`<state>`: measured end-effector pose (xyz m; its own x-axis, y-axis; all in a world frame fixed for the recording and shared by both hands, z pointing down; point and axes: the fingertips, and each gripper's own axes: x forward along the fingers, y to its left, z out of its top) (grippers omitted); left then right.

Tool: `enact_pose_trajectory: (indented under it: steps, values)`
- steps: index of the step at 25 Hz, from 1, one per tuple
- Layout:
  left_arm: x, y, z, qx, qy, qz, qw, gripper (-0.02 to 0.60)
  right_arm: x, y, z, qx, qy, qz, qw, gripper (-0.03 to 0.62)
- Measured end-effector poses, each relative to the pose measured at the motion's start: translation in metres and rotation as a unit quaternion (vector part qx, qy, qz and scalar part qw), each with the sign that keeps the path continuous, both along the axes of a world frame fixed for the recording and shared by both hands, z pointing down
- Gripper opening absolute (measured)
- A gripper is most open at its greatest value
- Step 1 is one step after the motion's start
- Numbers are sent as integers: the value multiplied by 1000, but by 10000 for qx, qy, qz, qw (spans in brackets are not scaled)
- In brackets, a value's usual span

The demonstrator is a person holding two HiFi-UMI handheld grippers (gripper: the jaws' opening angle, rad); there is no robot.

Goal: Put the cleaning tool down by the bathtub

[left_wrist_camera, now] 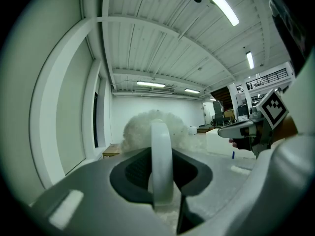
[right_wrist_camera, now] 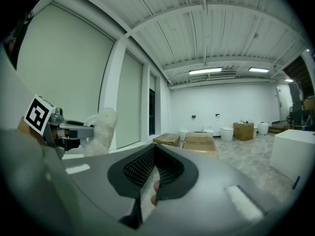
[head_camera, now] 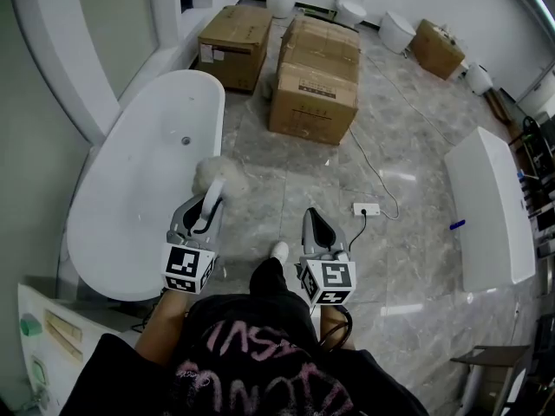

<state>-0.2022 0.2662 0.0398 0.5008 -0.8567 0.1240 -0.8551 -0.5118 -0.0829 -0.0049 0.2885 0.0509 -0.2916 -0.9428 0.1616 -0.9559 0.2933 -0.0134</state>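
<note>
White plastic handle of the cleaning tool [left_wrist_camera: 161, 161]: clamped between the left gripper [head_camera: 206, 206] jaws, long axis running forward, fluffy head past the tips. Right gripper [head_camera: 314, 222]: jaws together, nothing held. Bathtub [head_camera: 130, 189]: immediately left of the head, which is apparently over its rim. Floor [head_camera: 286, 176]: below and ahead.

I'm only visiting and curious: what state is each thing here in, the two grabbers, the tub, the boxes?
left gripper: shut on the fluffy white duster with a white plastic handle
right gripper: shut, holding nothing
white oval bathtub: empty
brown cardboard boxes: closed
</note>
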Motion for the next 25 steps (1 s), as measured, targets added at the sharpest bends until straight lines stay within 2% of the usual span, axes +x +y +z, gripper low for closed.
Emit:
enact_pose_trajectory:
  steps: [11, 25]
  values:
    - [22, -48, 3, -39, -132, 48, 9999, 81, 20, -51, 8, -112, -28, 4, 9999, 18]
    - [42, -134, 25, -399, -132, -51, 9991, 81, 41, -139, 33, -520, -40, 5, 9986, 18]
